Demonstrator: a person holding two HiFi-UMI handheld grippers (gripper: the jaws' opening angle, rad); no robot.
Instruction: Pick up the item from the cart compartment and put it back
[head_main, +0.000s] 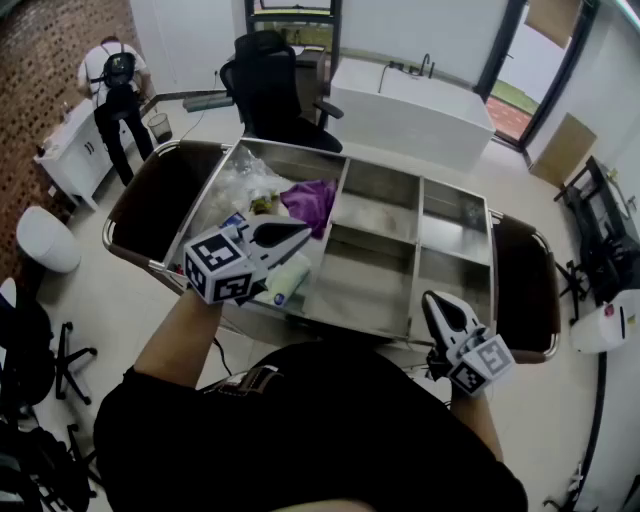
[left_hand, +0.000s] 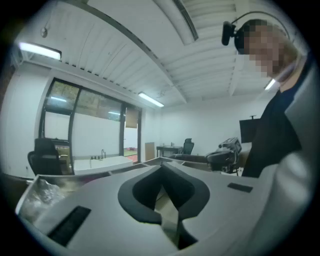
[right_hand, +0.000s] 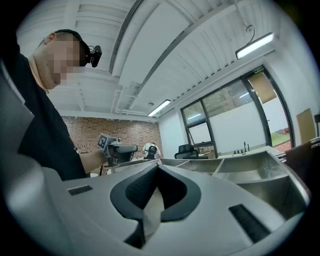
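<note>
A steel cart (head_main: 416, 243) with several compartments stands in front of me. Its left compartment holds a purple cloth (head_main: 312, 200), a crinkled clear bag (head_main: 240, 180) and a white tube (head_main: 288, 281). My left gripper (head_main: 303, 232) hovers over that compartment, pointing right, shut with nothing between its jaws (left_hand: 161, 166). At the cart's front edge my right gripper (head_main: 432, 300) is also shut and empty (right_hand: 157, 165). In the right gripper view the left gripper (right_hand: 118, 148) shows at the left and the bare steel compartments (right_hand: 260, 175) at the right.
Brown panels flank the cart at the left (head_main: 160, 200) and right (head_main: 525, 285). Behind it stand a black office chair (head_main: 270, 90) and a white tub (head_main: 410, 110). A person (head_main: 115, 85) works at the far left by a white counter.
</note>
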